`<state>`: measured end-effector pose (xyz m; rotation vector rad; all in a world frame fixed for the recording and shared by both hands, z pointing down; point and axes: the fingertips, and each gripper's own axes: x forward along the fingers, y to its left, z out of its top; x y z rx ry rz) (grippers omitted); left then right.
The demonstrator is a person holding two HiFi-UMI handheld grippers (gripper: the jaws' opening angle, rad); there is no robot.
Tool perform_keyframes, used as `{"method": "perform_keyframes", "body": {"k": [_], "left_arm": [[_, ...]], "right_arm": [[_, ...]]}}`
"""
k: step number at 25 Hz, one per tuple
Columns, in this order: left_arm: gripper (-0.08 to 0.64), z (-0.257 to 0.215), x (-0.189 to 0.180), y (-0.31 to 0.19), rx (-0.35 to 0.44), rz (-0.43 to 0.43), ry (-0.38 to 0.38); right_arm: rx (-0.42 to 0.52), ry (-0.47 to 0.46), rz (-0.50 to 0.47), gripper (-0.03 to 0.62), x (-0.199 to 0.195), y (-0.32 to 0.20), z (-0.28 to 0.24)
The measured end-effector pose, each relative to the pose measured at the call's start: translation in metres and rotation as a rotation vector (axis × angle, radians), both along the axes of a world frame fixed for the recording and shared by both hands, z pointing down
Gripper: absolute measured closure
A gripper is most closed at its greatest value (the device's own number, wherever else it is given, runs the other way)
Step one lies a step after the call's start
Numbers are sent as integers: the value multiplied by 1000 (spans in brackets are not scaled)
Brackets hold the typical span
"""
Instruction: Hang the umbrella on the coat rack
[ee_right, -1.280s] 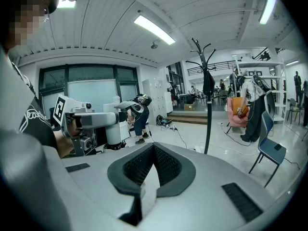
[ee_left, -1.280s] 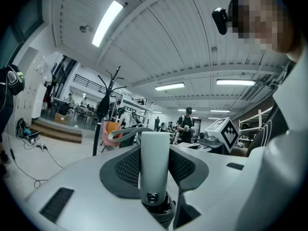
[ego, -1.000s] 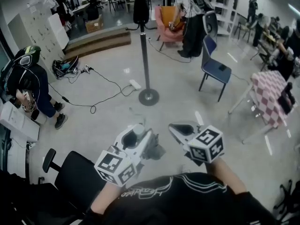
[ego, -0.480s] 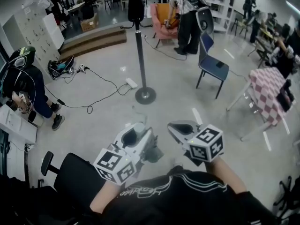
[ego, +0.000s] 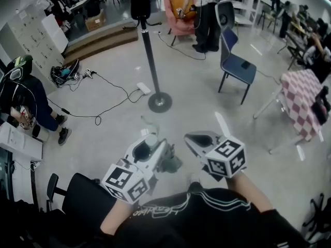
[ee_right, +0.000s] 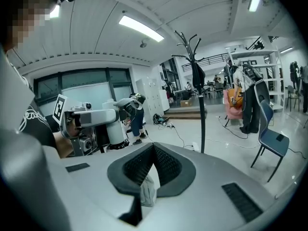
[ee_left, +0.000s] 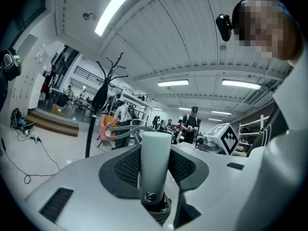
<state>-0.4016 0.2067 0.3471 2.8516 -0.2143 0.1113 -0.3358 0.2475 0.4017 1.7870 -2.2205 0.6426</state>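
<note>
Open floor (ego: 181, 120) separates the umbrella (ego: 150, 141) from the coat rack (ego: 150, 61).

Your left gripper (ee_left: 155, 150) hides the lower end of the pale grey cylindrical umbrella handle (ee_left: 155, 172). The crumpled pale fabric scrap (ee_right: 147, 192) disappears beneath your right gripper (ee_right: 153, 152). The head view's top edge crops the tall black metal coat rack (ego: 150, 61).

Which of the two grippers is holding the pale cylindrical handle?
The left gripper: its jaws clamp the upright pale handle, while the right gripper pinches only a scrap of pale fabric.
</note>
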Motion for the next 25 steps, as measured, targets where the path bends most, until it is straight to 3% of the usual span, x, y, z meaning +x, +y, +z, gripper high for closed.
{"method": "perform_keyframes", "body": {"k": [6,15,25], "left_arm": [[408,9,77,-23,-48,-4,-4],[407,16,190,-51,-60,-11,-29],[408,12,250,-60,-68,29,-2]], "right_arm": [[-12,-14,10,580,79,-21,8],[-23,-7,13,580,186,-47,16],[-13,2,46,580,245,-55,18]]}}
